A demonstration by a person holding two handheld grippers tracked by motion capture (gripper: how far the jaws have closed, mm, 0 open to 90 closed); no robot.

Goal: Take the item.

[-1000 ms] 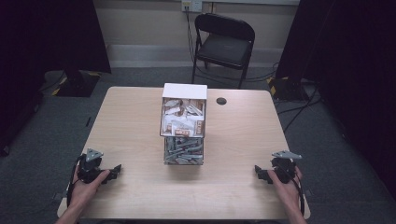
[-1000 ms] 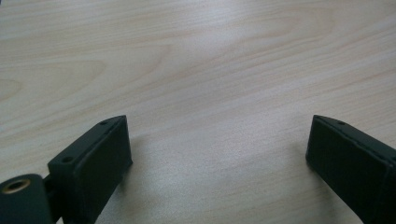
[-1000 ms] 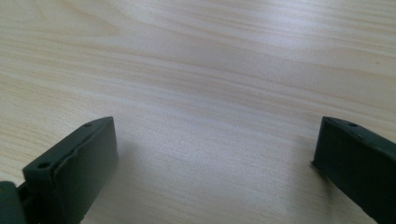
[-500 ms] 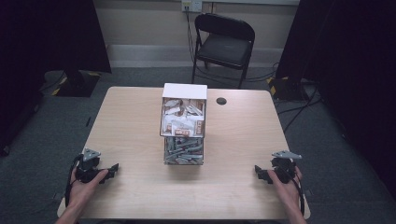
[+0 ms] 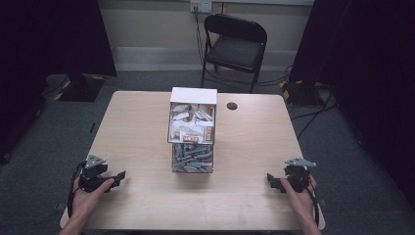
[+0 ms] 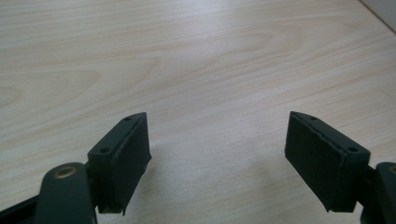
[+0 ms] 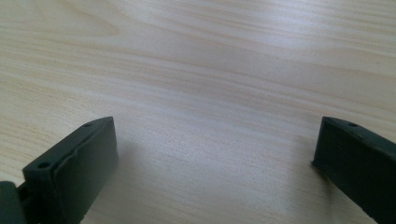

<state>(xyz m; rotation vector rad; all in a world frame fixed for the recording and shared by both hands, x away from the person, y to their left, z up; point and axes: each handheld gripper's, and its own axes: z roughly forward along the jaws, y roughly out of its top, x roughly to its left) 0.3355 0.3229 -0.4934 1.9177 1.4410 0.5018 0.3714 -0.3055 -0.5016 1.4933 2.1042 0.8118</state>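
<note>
Resting wide apart on the pale wooden tabletop (image 5: 137, 137), both tongs, left (image 5: 117, 176) just narrowing and right (image 5: 270, 180), gape empty, leaving the clear two-tier packet box (image 5: 192, 129) reachable.

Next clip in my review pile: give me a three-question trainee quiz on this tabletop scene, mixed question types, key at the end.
1. True or false: the left claw grips a packet.
2. What stands at the middle of the table?
A. a clear two-tier container
B. a kettle
C. a laptop
3. What piece of furniture stands beyond the table's far edge?

Key:
1. False. Its jaws are apart over bare wood and have just been closing a little, with nothing between them.
2. A. The clear container holds packets above and grey pieces below.
3. A black folding chair.
</note>
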